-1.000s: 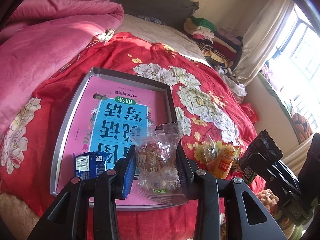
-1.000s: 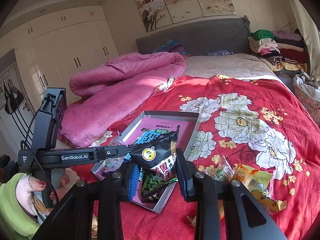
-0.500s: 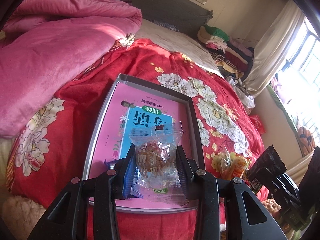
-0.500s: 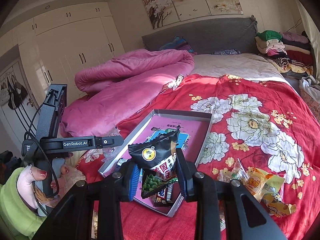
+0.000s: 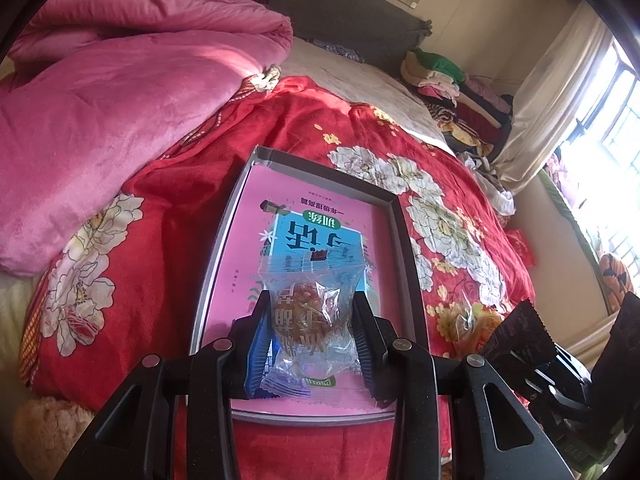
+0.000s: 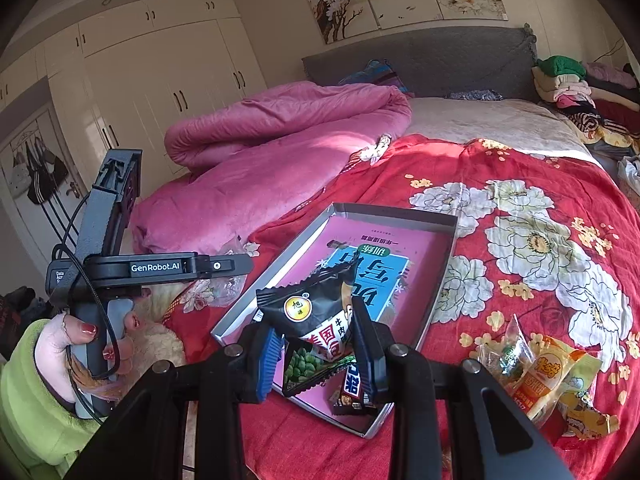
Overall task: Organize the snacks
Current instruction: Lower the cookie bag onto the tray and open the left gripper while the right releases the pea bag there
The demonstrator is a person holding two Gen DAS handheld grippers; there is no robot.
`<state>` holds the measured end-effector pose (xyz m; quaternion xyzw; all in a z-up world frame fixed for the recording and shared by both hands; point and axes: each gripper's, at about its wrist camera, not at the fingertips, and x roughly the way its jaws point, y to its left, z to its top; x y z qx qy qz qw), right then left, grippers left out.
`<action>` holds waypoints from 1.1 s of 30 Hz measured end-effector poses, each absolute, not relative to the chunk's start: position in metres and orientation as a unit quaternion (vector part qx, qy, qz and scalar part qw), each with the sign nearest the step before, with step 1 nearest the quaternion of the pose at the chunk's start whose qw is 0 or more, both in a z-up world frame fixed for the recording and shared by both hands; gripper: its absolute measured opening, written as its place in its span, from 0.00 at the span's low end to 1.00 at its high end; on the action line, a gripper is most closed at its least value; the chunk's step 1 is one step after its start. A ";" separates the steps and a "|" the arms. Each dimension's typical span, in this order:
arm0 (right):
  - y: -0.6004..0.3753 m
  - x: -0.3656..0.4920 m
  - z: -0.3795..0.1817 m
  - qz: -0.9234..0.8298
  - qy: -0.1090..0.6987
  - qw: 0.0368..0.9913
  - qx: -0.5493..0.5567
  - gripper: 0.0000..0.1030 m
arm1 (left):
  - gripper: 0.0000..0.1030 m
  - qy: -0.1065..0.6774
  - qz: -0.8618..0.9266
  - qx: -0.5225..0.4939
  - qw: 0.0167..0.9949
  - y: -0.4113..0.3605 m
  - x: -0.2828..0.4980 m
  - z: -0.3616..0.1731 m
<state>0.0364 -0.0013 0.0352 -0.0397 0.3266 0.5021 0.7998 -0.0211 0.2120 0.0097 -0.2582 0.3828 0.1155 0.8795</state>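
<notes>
A shallow grey box [image 5: 412,264] with a pink and blue book cover inside lies on the red flowered bedspread; it also shows in the right wrist view [image 6: 442,280]. My left gripper [image 5: 310,326] is shut on a clear-wrapped pastry [image 5: 308,316] and holds it above the box's near end. My right gripper [image 6: 314,340] is shut on a black snack packet [image 6: 316,312] above the box's near corner. A green pea packet [image 6: 306,366] and a dark candy bar [image 6: 352,392] lie in the box below it. A blue wrapper [image 5: 280,384] lies in the box under the pastry.
Loose snack packets [image 6: 548,376] lie on the bedspread right of the box, also visible in the left wrist view [image 5: 468,320]. A pink quilt [image 6: 272,148] is heaped to the left. Folded clothes [image 6: 576,88] are stacked at the far right by the headboard.
Both grippers have pulled back and risen a little with their packets still held. The box now looks farther away and more centred in the left wrist view.
</notes>
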 end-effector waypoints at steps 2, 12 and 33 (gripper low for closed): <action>0.004 0.034 0.032 0.506 0.329 0.796 -0.045 0.33 | 0.38 0.387 0.110 -0.253 0.880 0.208 -0.019 0.008; 0.024 0.032 0.012 0.515 0.348 0.780 -0.069 0.33 | 0.38 0.422 0.087 -0.234 0.871 0.192 -0.004 -0.020; 0.047 0.039 -0.024 0.504 0.378 0.769 -0.110 0.33 | 0.38 0.463 0.075 -0.191 0.862 0.175 0.014 -0.050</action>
